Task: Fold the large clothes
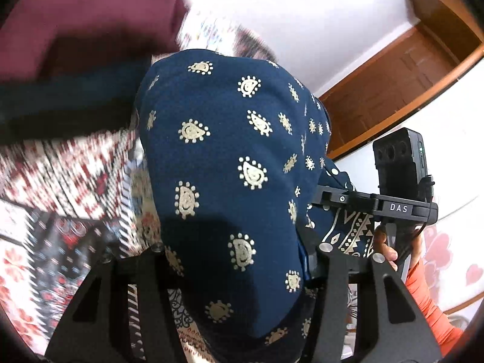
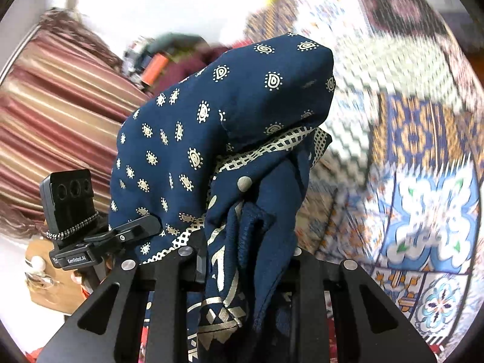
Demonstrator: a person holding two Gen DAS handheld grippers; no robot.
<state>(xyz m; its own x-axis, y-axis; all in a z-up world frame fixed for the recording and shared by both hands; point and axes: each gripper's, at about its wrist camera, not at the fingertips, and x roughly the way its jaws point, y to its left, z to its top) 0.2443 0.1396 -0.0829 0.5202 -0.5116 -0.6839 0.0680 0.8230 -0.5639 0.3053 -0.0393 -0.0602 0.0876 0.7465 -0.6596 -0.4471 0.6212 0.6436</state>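
A: Where is the garment?

B: The navy paisley-print garment [image 1: 230, 163] fills the middle of the left wrist view, bulging from six o'clock up toward twelve. It runs down between the fingers of the left gripper [image 1: 239, 272], and the cloth hides the fingertips.

A: Is that gripper clamped on it?

B: The fabric sits bunched between its jaws, which stand partly apart. Whether the pads press it, I cannot tell.

A: And the other one?

B: In the right wrist view, the right gripper [image 2: 242, 269] has its jaws drawn close together on a thick bunch of the same garment [image 2: 211, 115]. The cloth rises from six o'clock to about one o'clock, with a cream lattice border [image 2: 272, 146] folded across it.

A: Does each gripper show in the other's view?

B: Yes. The right one appears at four o'clock in the left view, held by a hand [image 1: 390, 248] in an orange sleeve [image 1: 432, 305]. The left one sits at eight o'clock in the right view.

A: What lies around?

B: Blurred patterned bedding [image 2: 423, 157], a maroon folded cloth [image 1: 75, 30] at ten o'clock, a wooden door [image 1: 402, 75] at two o'clock, and a striped curtain [image 2: 60, 106].
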